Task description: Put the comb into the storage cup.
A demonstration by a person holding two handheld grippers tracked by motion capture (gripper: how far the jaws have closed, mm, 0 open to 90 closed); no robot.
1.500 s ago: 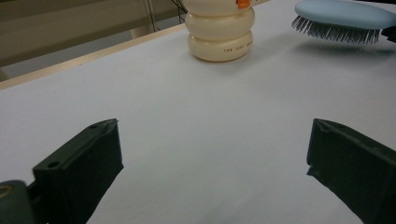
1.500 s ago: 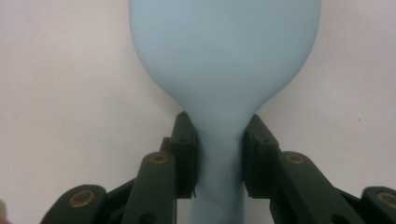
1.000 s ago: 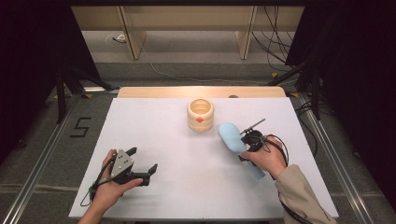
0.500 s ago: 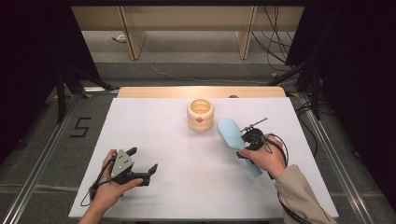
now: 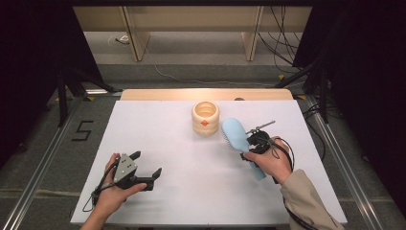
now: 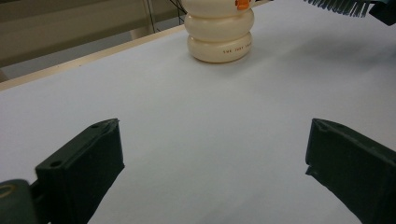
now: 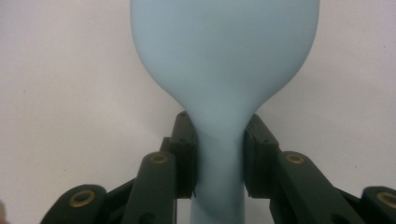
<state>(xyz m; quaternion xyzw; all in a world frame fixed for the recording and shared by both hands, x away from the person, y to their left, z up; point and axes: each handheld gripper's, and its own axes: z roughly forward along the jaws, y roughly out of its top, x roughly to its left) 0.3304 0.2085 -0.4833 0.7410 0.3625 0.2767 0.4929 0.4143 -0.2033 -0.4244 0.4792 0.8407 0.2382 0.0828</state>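
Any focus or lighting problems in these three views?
High view: table evenly lit, surroundings very dark. Left gripper view: fingers soft, cream holder sharper, top cropped. Right gripper view: brush near the lens and slightly soft, no glare.

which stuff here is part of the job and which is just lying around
In use:
- blue hairbrush, clamped at its neck by the right tongs
- cream ribbed holder, which the brush head hangs beside
- left tongs, open and low over the white table, holding nothing

Just lying about:
- cables on the floor beyond the table
- the "5" marking on the floor
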